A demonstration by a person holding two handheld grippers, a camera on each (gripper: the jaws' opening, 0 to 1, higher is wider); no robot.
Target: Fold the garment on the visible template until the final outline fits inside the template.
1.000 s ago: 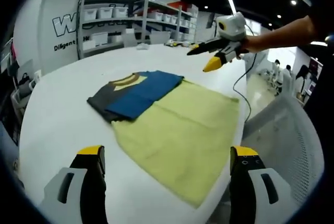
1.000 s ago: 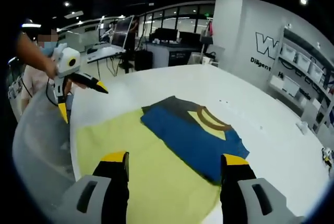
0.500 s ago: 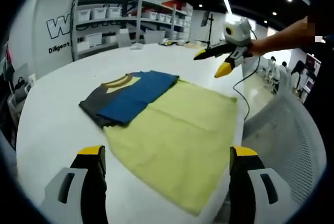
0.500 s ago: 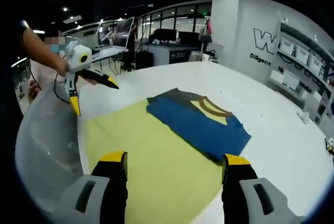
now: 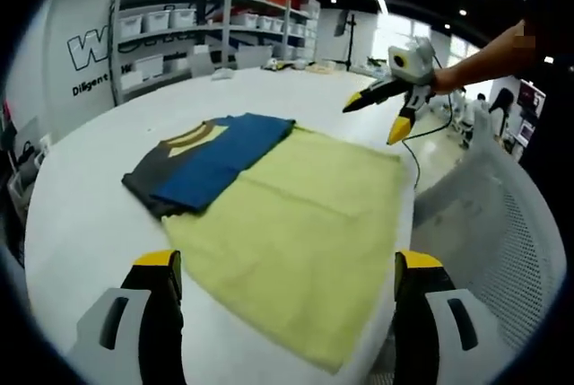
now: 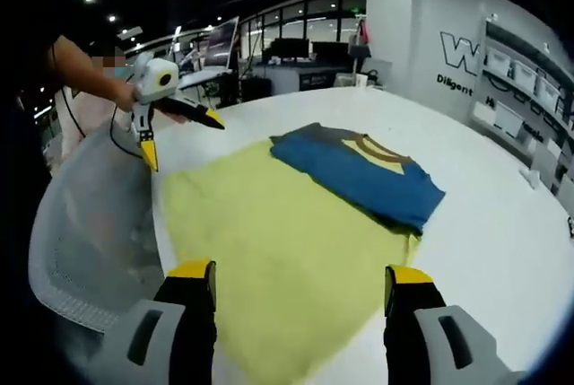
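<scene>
Folded garment (image 5: pixel 211 156) overlapping yellow template (image 5: pixel 305 228), shelving (image 5: pixel 193 30) behind, chair (image 6: pixel 90 232) beside table (image 5: pixel 81 223), both jaws wide, empty

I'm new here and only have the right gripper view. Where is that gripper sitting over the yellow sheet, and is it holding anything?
Observer: The left gripper view shows the right gripper in the air by the far corner of the yellow template, jaws apart and empty.
Operator: Is the shirt inside the yellow?
Observer: No. From that side, the folded garment sticks out past the template's edge onto the white table.
</scene>
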